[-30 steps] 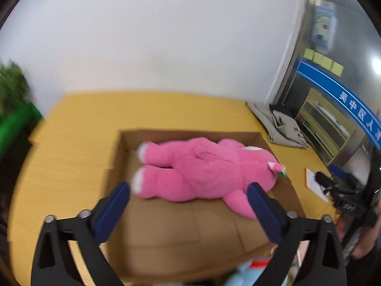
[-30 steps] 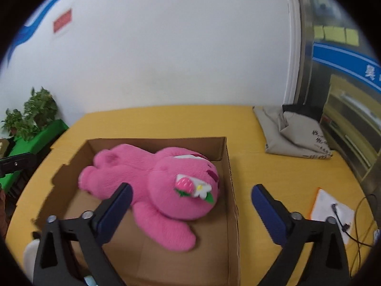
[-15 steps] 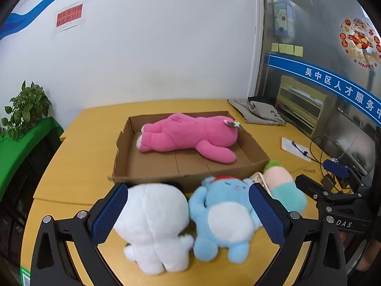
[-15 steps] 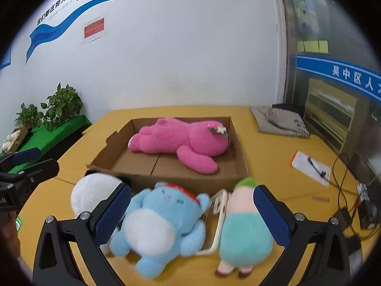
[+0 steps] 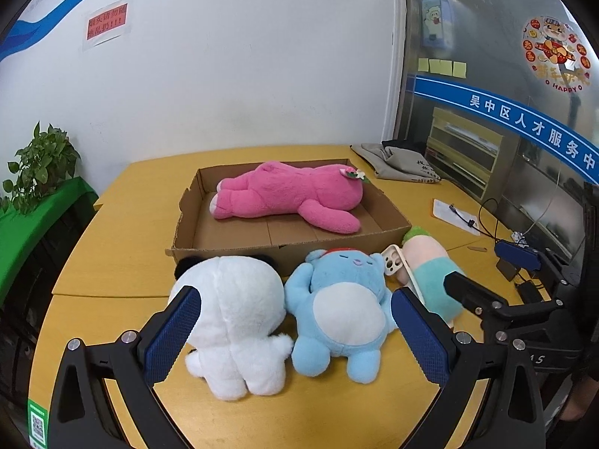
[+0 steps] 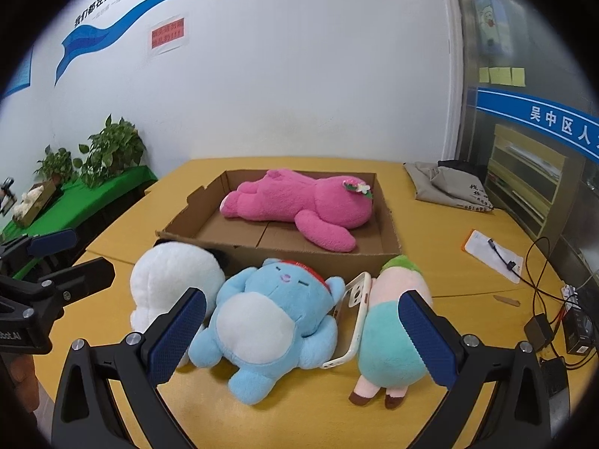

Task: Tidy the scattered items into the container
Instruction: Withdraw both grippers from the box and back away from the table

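A shallow cardboard box [image 5: 277, 241] [image 6: 389, 232] sits mid-table with a pink plush bear [image 5: 292, 196] [image 6: 299, 202] lying inside. In front of the box lie a white panda plush [image 5: 232, 321] [image 6: 168, 280], a blue plush [image 5: 340, 307] [image 6: 269, 314], a white phone case [image 5: 395, 263] [image 6: 355, 310] and a teal-and-pink plush [image 5: 430, 277] [image 6: 389, 325]. My left gripper [image 5: 295, 336] is open and empty, near the white and blue plushes. My right gripper [image 6: 303, 340] is open and empty, near the blue and teal plushes.
A grey cloth bag [image 5: 397, 162] [image 6: 445, 187] lies at the far right of the yellow table [image 5: 131, 247]. Paper with a cable [image 6: 494, 254] and chargers [image 6: 539, 333] lie at the right edge. Potted plants [image 6: 108, 149] stand on a green shelf at the left.
Both grippers have pulled back from over the box to the table's near edge. The white, blue and teal plushes and the phone case have come into view.
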Available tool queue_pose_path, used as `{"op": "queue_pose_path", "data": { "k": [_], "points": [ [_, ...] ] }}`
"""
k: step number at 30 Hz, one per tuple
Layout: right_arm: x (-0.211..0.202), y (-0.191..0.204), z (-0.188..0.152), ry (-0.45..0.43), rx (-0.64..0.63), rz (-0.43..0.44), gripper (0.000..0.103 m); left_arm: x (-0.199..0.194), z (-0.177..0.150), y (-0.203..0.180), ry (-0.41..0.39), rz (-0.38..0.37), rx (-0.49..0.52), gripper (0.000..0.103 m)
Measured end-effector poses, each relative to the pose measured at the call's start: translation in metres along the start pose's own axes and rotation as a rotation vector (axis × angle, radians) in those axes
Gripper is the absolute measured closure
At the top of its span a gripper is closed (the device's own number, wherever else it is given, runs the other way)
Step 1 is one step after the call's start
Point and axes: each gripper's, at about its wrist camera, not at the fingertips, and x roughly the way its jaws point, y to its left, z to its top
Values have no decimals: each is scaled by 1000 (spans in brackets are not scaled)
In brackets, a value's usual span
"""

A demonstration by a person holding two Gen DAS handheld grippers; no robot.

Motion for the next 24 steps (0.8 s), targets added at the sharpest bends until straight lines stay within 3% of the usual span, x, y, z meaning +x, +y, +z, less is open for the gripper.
{"op": "queue_pose_path", "data": {
  "k": [5, 15, 20, 24],
  "points": [
    [17, -3, -8, 38, 27, 27, 0, 11, -4, 2, 27, 6, 3, 0],
    [49, 4, -12, 103, 26, 108, 0, 34, -1, 36, 71, -28, -97, 0],
    [61, 22, -12, 122, 13, 149, 0, 37, 3, 43, 80, -19, -77, 0],
    [65, 30, -8, 125, 8, 131, 0, 40, 2, 49, 87, -27, -89, 0]
  ]
}}
